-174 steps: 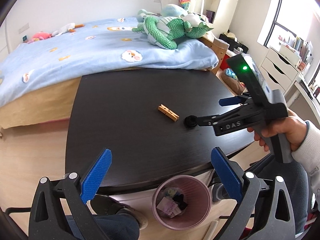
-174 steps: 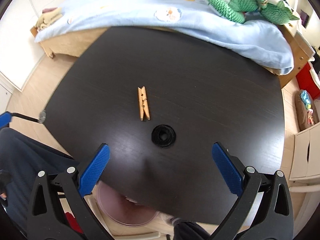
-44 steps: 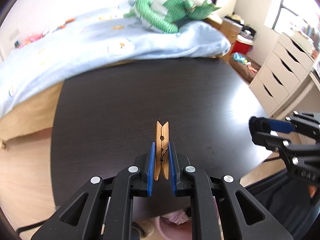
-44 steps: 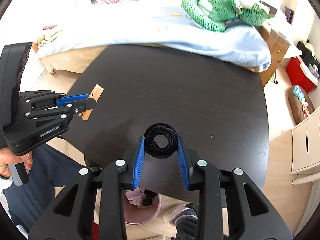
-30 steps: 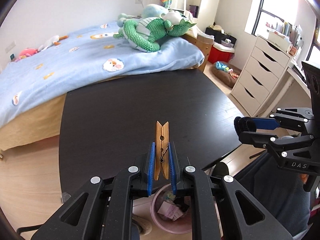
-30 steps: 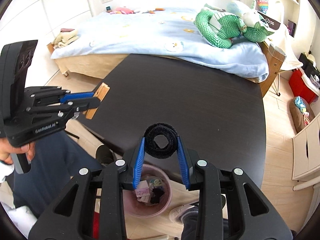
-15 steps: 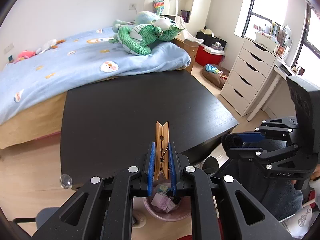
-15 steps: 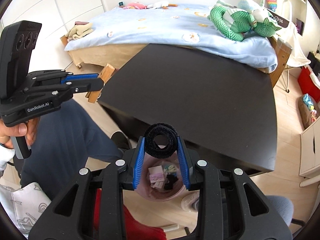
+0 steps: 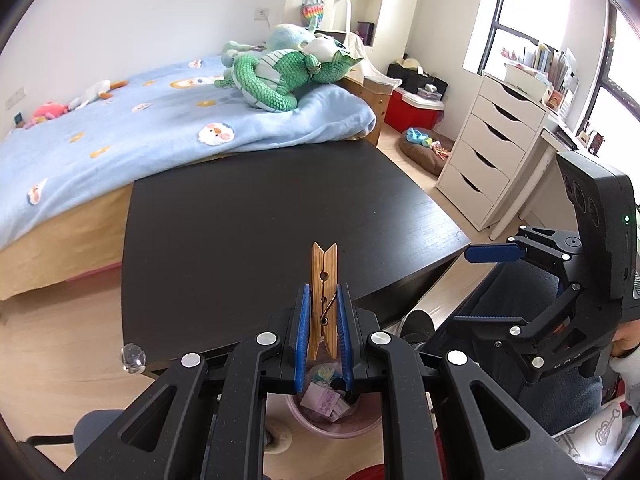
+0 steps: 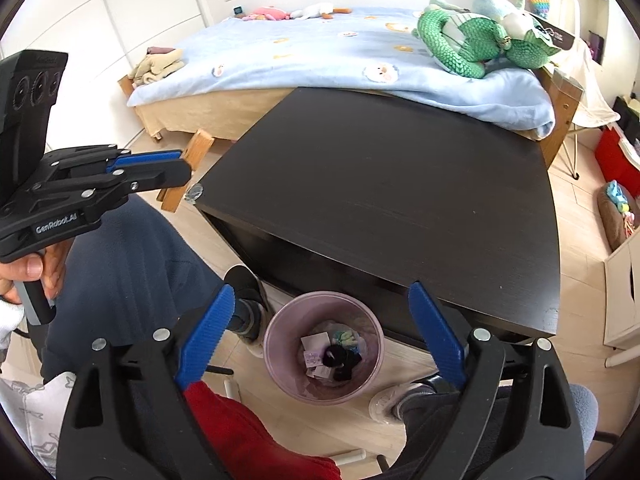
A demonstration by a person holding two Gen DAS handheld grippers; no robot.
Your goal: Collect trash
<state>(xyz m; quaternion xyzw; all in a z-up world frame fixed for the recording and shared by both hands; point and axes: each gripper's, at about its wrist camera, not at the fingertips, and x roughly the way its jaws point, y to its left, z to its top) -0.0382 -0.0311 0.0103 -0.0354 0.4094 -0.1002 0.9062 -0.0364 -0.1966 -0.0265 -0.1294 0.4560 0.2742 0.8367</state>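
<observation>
Pinched between the blue pads of the left gripper [image 9: 323, 320]: a wooden clothespin [image 9: 324, 292], upright at lower centre of the left wrist view, gripped across its flat sides near the spring, notched tips pointing up and away. Seen also at left of the right wrist view, poking out past the same pads [image 10: 156, 159] over bare floor, off the near corner of the black table [image 10: 400, 184]. Right gripper [image 10: 320, 328] spread wide and holding nothing, blue fingers framing the pink trash bin [image 10: 280, 364] at lower centre of that view; inside the bin, scraps of paper, a greenish wad and a black loop-like piece. In the left wrist view, only a slice of the bin [image 9: 332, 430] showing beneath the closed fingers, close under the held clothespin. Judged by look: light, stiff, dry wood, not fragile, not slippery against ribbed pads; flat faces best for a grip, as taken here, though squeezing the tail end could spring the peg open. Tabletop showing no loose trash in either view. Probably one drop left: peg brought over the bin mouth, then released; being so light, likely to bounce off the rim unless let go centred.
</observation>
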